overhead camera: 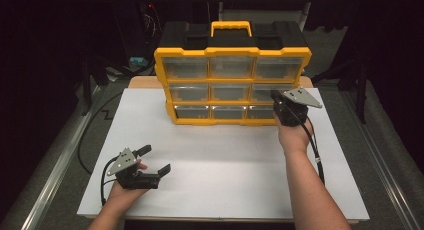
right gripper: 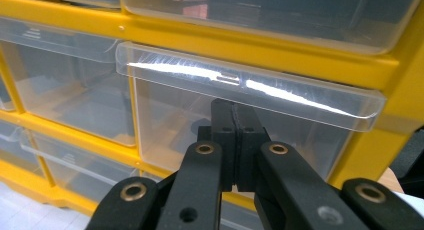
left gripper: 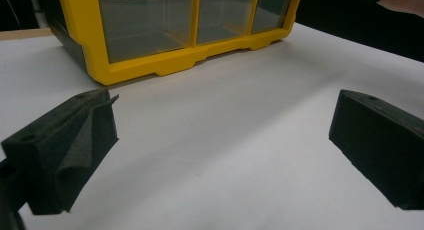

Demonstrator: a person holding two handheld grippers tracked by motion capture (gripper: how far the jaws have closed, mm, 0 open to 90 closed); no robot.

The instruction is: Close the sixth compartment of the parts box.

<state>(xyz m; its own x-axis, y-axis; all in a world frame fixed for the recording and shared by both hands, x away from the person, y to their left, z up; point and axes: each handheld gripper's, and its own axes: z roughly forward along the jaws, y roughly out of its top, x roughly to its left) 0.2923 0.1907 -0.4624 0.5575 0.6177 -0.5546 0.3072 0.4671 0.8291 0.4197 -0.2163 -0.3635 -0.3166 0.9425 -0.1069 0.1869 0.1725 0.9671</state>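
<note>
Jaws pressed together on right gripper [right gripper: 234, 135] at clear drawer [right gripper: 240, 120] (seemingly touching); left gripper [overhead camera: 152, 160] gapes empty over white tabletop [overhead camera: 225, 160].

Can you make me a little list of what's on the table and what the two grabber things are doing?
Table: white rectangular tabletop
Big thing: yellow and black plastic organizer box with nine clear drawers, standing upright at the back
Right hand-held gripper: jaws shut, tips just under the lip of the clear plastic drawer in the middle row, right column
Left hand-held gripper: jaws open, nothing between them, low over the tabletop, away from the box
</note>
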